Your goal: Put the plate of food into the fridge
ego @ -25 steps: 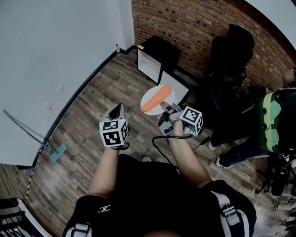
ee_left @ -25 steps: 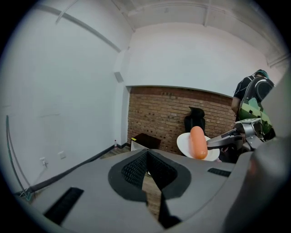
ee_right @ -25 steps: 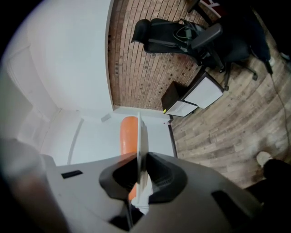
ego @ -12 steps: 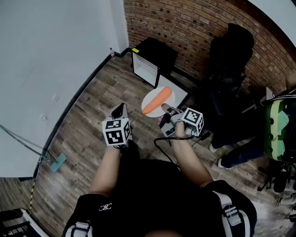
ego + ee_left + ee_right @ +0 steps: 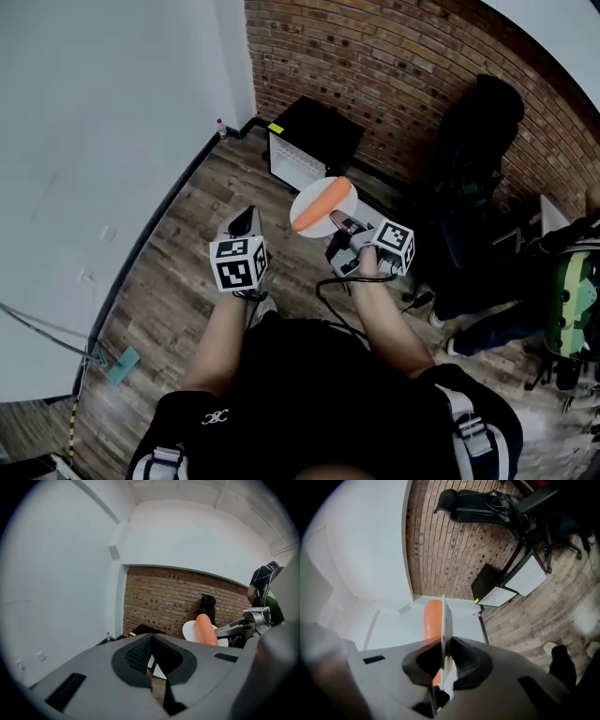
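A white plate carries a long orange carrot. My right gripper is shut on the plate's near rim and holds it out above the wood floor. In the right gripper view the plate stands edge-on between the jaws, with the carrot on its left. My left gripper hangs to the plate's left, shut and holding nothing. A small black fridge sits against the brick wall just beyond the plate, its white-lined door swung open. The left gripper view shows the plate at right.
A black office chair stands right of the fridge. A person in green is at the far right. A small bottle sits by the white wall. A blue-headed mop lies at lower left. A black cable trails from the right gripper.
Both grippers and the plate have moved toward the fridge, which now sits nearer in the head view. The grip on the plate is unchanged.
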Demonstrator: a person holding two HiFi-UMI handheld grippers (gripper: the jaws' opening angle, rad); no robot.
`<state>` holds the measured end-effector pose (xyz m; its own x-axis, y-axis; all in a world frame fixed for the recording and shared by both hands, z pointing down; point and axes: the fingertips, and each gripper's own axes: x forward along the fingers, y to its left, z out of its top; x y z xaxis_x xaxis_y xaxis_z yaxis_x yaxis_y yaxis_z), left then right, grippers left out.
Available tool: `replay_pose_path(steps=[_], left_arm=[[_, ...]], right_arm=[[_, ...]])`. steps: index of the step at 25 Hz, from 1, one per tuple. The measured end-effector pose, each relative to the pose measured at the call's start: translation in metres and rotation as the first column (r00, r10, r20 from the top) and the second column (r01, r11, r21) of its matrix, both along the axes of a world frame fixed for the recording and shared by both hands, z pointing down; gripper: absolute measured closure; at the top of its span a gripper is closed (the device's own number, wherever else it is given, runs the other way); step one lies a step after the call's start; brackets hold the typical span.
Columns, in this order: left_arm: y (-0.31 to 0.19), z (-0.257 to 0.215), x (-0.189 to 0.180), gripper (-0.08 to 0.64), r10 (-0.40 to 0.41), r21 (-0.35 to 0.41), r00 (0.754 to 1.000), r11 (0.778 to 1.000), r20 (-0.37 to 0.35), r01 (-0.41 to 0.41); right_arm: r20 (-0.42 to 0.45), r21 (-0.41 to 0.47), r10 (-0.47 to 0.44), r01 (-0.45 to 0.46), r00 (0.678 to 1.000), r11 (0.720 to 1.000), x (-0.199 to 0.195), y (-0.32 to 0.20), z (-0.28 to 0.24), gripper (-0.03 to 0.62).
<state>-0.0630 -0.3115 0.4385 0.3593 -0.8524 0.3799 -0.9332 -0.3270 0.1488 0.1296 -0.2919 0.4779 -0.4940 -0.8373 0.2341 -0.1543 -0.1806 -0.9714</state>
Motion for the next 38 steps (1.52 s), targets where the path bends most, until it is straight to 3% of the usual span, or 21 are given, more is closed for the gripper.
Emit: replay_pose_path(steps=[12,17,22,27,38], left_arm=[[-0.131,-0.002,-0.053,0.565,0.044,-0.014,0.999,0.999,-0.03,-0.045],[-0.166,0.011,-0.066,0.565,0.069,-0.039,0.997,0.997,-0.031,-0.07],[-0.193,0.027,-0.079,0.565,0.09,-0.066,0.994,0.993,-0.056,-0.094],[-0.211,0.042,-0.075,0.565,0.131,-0.1,0.987,0.985,-0.091,-0.14],[-0.29,0.063,-0.05,0.565,0.165,-0.15,0.985,0.974,-0.05,-0.171]], right_arm=[[0.002,-0.011,0.05,-0.05,0.999,0.999,-0.048,-0.121,0.001,0.554],[0.04,-0.009,0.078,-0.077,0.996,0.997,-0.064,-0.153,0.007,0.554],[0.012,-0.049,0.101,-0.1,0.995,0.994,-0.076,-0.169,0.02,0.554],[0.018,-0.068,0.119,-0.117,0.993,0.991,-0.076,-0.188,0.035,0.554],[0.011,-0.09,0.153,-0.151,0.988,0.984,-0.045,-0.258,0.059,0.554]])
